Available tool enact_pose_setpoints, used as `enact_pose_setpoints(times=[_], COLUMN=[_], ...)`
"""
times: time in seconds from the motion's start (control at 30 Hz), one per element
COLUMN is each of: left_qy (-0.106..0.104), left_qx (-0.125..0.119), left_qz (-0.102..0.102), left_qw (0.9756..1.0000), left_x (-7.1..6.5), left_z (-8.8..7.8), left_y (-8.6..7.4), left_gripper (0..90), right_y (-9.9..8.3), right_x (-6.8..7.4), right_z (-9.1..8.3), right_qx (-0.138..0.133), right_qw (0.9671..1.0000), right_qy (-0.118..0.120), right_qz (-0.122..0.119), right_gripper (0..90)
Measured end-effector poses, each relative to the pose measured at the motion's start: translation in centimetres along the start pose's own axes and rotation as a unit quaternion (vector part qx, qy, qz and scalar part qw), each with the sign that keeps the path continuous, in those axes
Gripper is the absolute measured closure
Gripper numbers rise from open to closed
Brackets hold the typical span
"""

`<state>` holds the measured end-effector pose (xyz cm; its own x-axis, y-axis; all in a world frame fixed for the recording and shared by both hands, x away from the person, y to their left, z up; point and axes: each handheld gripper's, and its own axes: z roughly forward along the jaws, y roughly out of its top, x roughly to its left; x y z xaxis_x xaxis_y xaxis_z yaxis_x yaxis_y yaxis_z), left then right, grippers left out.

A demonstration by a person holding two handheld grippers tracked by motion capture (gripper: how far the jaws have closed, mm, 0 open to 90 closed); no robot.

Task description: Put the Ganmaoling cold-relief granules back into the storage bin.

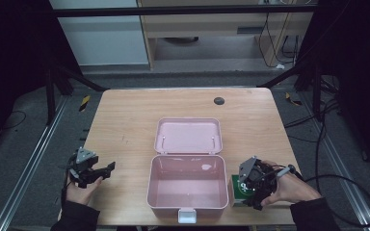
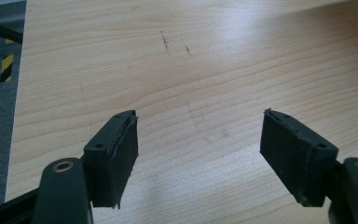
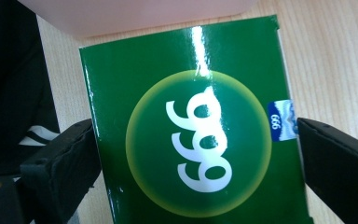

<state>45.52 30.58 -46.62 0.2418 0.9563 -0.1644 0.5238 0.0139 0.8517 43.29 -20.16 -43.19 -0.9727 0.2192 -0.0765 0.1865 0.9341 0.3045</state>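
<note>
A green carton (image 3: 135, 74) printed with a white "999" in a yellow circle lies on the wooden table (image 1: 125, 120), just right of an open pink lidded box (image 1: 150, 185). My right gripper (image 1: 248, 196) is over the carton (image 1: 236, 188), and in the right gripper view (image 3: 196, 140) a black jaw presses each side edge of it. My left gripper (image 1: 107, 171) rests near the table's left front edge. In the left gripper view (image 2: 199, 135) its jaws stand wide apart over bare wood with nothing between them.
The pink box's lid (image 1: 188, 136) lies back flat toward the far side, and its white latch (image 1: 187, 215) hangs at the front edge. A dark round grommet (image 1: 219, 100) sits at the far edge of the table. Cables (image 1: 347, 192) trail on the floor to the right.
</note>
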Motion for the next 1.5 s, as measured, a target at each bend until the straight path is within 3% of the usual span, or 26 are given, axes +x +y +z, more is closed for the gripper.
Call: enact_pose_setpoints(times=[0.27,0.67,0.87,1.2,1.5], left_qy=[0.001,0.001,0.001,0.001,0.000], left_qx=[0.002,0.003,0.003,0.003,0.003], left_qz=[0.003,0.003,0.003,0.003,0.001], left_qw=[1.0000,1.0000,1.0000,1.0000,1.0000], left_x=[0.1,0.0,0.0,0.1,0.0], left_z=[0.0,0.1,0.1,0.1,0.1], left_y=[0.0,-0.1,-0.1,-0.1,-0.1], left_gripper=[27.0,27.2,27.2,27.3,27.4], right_y=[0.0,-0.3,-0.5,-0.6,-0.8], right_x=[-0.1,-0.3,-0.4,-0.4,-0.3], right_z=[0.8,1.6,1.3,0.9,-0.9], right_qx=[0.011,0.006,0.009,0.010,-0.013], right_qw=[0.9999,0.9998,0.9997,0.9997,0.9997], right_qy=[0.007,0.018,0.024,0.018,0.007], right_qz=[-0.002,0.004,0.007,0.012,0.017], right_gripper=[6.3,8.6,14.2,15.7,15.8])
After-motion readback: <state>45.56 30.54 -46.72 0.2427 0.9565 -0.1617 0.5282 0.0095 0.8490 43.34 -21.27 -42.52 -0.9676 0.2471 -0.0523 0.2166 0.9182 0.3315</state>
